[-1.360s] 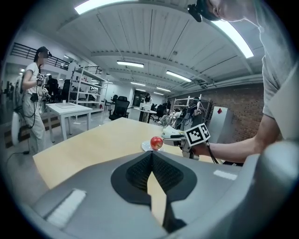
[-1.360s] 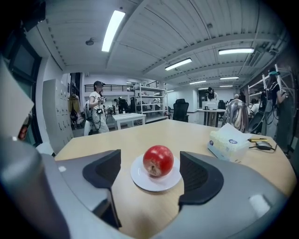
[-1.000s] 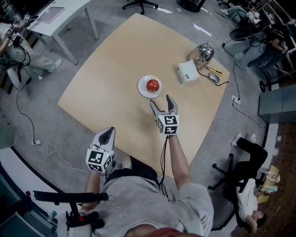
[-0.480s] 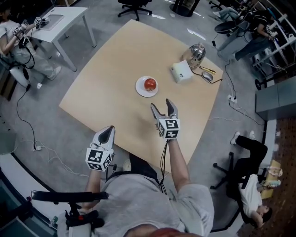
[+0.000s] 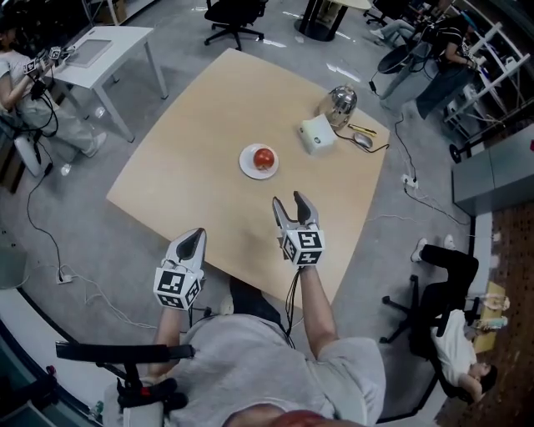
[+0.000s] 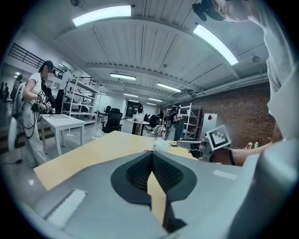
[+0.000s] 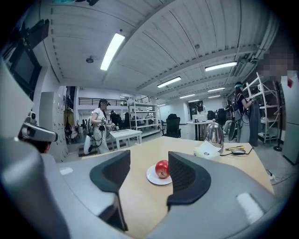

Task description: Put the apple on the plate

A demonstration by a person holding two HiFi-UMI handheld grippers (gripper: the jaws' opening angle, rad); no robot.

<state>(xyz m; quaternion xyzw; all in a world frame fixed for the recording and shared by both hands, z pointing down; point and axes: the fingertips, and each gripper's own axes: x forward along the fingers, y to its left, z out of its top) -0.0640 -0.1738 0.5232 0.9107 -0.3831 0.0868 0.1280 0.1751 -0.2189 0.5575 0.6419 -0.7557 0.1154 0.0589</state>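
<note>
A red apple (image 5: 264,158) rests on a small white plate (image 5: 249,168) in the middle of the pale wooden table (image 5: 192,158). In the right gripper view the apple (image 7: 162,168) and plate (image 7: 153,178) lie well ahead on the tabletop. My right gripper (image 5: 291,203) hovers over the table's near part, short of the plate, with its jaws closing and nothing between them. At the table's near edge, lower left, my left gripper (image 5: 192,241) is held with its pads (image 6: 140,172) meeting and nothing in them.
A white box (image 5: 316,134), a shiny metal kettle (image 5: 338,103), a mouse (image 5: 362,140) and a yellow pen (image 5: 363,128) sit at the table's far right. A white side table (image 5: 100,46), office chairs (image 5: 229,13) and people stand around. Cables trail over the floor.
My right gripper has drawn back from the plate towards the near edge and its jaws have narrowed. The apple stays on the plate. The left gripper has lifted slightly.
</note>
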